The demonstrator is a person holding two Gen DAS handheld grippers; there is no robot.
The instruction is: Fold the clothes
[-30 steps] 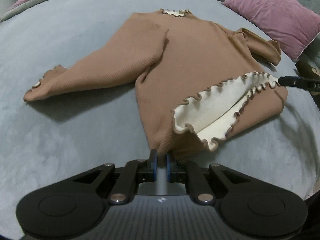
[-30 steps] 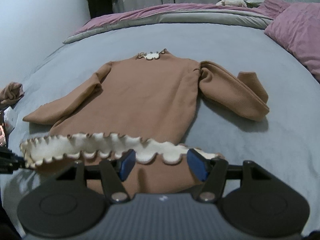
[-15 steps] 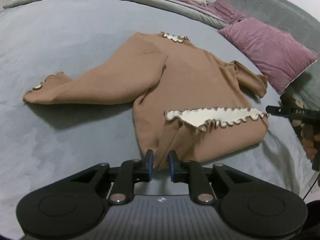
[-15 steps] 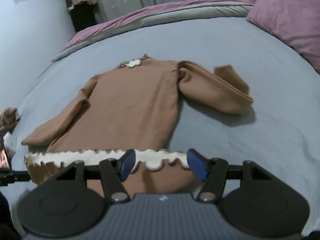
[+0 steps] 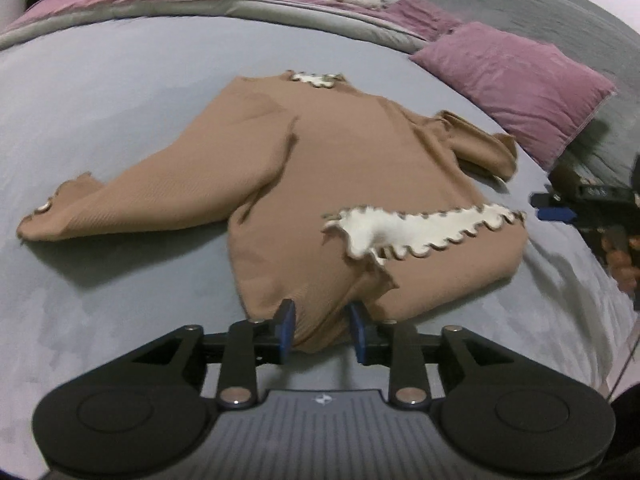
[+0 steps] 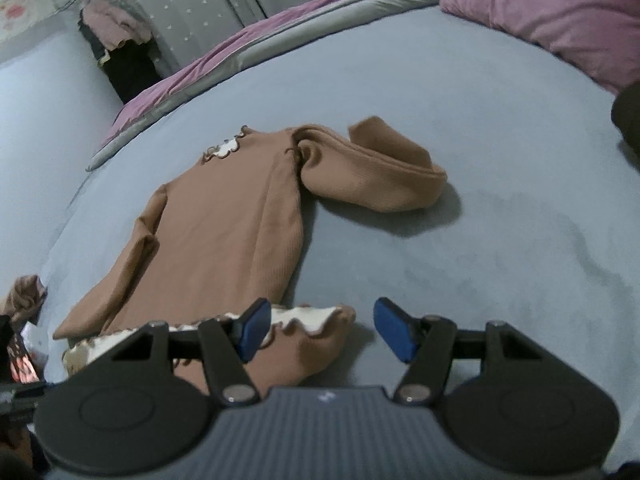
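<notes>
Grey bedspread (image 5: 120, 92) is being used as the work surface, pink pillow (image 5: 516, 80) lying at the far right. Brown top (image 5: 340, 168) is being laid flat mid-bed, collar far, hem near and turned up – cream lining (image 5: 404, 228) is being shown. Left gripper (image 5: 322, 330) is being opened, a fold of the hem lying between its jaws, pads not pressing. Right gripper (image 6: 322, 330) is being held released – nothing gripped, hem corner lying just beside its left finger.
</notes>
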